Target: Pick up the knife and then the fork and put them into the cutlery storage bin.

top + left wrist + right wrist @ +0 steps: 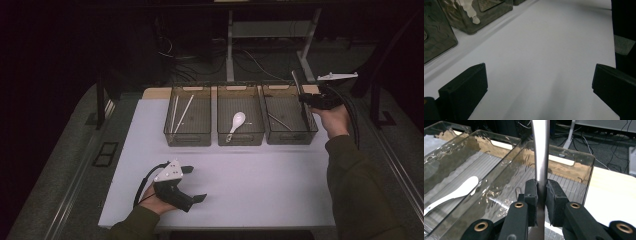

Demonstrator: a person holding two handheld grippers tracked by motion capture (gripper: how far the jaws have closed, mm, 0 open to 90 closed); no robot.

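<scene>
My right gripper [306, 97] [541, 190] is shut on the handle of a long metal utensil [541, 152] [296, 80]. It holds the utensil upright over the right clear bin [290, 136] [579, 160]. Another metal utensil [280, 121] lies on that bin's floor. A white spoon [236, 123] [461, 191] lies in the middle bin [241, 137]. My left gripper [196, 184] [539, 85] rests on the white mat [260, 185] at the front left. Its jaws are wide open with nothing between them.
The left bin [187, 139] holds two thin pale sticks [182, 114]. The three bins stand in a row at the back of the mat. Table legs and cables [250, 55] lie on the dark floor beyond. The white spoon [471, 12] shows through a bin wall in the left gripper view.
</scene>
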